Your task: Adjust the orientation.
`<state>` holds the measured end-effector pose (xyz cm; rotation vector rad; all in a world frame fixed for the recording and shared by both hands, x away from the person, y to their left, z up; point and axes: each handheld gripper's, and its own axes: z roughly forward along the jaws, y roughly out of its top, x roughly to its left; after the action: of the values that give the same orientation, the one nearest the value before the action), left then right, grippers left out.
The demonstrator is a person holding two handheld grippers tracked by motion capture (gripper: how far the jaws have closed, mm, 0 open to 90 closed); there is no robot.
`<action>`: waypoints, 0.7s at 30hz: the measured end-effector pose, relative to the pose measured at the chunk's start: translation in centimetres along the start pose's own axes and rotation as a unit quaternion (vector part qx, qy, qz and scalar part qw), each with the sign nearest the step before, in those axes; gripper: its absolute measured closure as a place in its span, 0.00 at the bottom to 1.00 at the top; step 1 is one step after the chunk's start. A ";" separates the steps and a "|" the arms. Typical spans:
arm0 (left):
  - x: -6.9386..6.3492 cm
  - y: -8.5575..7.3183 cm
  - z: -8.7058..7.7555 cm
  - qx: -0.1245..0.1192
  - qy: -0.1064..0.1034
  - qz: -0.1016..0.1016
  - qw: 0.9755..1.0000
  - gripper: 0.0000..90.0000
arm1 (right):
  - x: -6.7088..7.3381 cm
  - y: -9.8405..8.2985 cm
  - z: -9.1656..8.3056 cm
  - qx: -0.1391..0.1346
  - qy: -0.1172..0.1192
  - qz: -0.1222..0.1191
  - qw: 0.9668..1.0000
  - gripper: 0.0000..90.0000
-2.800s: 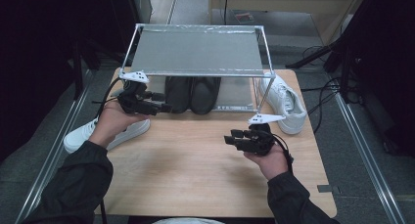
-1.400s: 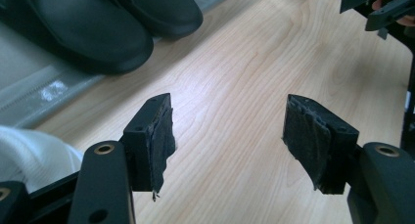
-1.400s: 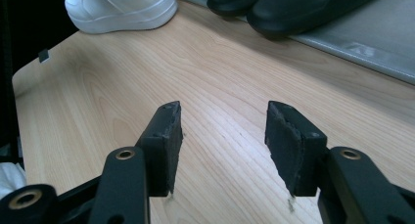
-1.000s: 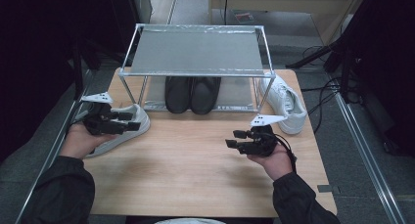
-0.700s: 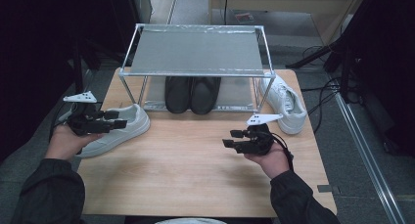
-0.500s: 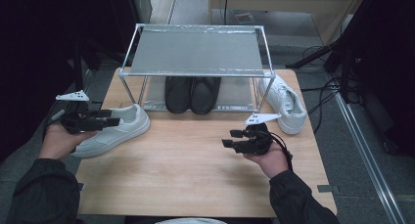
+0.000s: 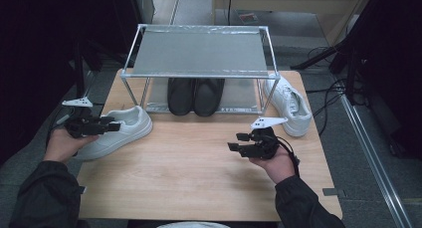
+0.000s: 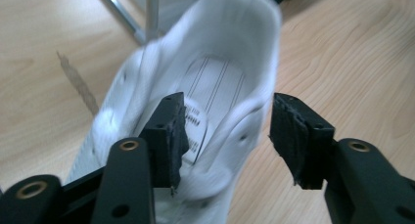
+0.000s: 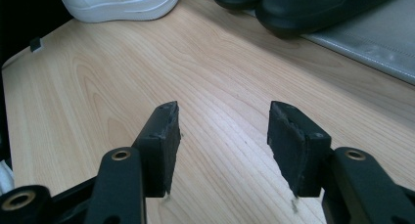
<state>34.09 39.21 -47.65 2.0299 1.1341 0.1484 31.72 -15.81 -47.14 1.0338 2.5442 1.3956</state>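
Both of my tongs are out over the table. My left gripper (image 7: 113, 126) sits at the heel of the white shoe (image 7: 119, 131), and its jaws have just been closing: in the left gripper view one pad (image 8: 171, 131) is down inside the shoe's opening, over the printed insole, and the other is outside the heel wall. That wall stands between them, but the outer pad is still clear of it, so I have no hold on the shoe yet. The shoe lies on its sole at the left edge of the wooden table (image 7: 199, 178), its toe pointing to the right, just in front of the left leg of the metal rack (image 7: 199, 54).

My right gripper (image 7: 238, 141) hovers over bare wood toward the right of the table, jaws apart with nothing between them; the right gripper view shows plain wood grain in the gap.

Under the rack's shelf a pair of black shoes (image 7: 195, 94) stands side by side. A second white shoe (image 7: 287, 104) lies at the right end of the rack, beside its right leg, well apart from the first.
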 end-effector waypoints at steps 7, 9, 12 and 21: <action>0.3 -0.6 0.5 -0.002 -0.023 0.008 1.000 0.64 | -0.1 -0.2 -0.1 0.002 -0.006 0.001 1.000 0.52; 0.3 -0.6 0.5 0.002 -0.026 -0.001 1.000 0.65 | -0.1 -0.1 -0.1 0.002 -0.006 0.001 1.000 0.52; 0.7 -0.4 0.6 0.010 -0.046 -0.026 0.999 0.70 | -0.1 -0.1 -0.1 0.001 -0.007 -0.001 1.000 0.52; 0.9 -0.3 0.6 0.014 -0.072 -0.031 0.997 0.83 | 0.1 0.0 0.0 -0.002 -0.010 -0.003 1.000 0.51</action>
<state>34.70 39.68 -48.53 1.9935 1.1117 -0.0435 31.68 -15.77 -47.17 1.0325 2.5277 1.3799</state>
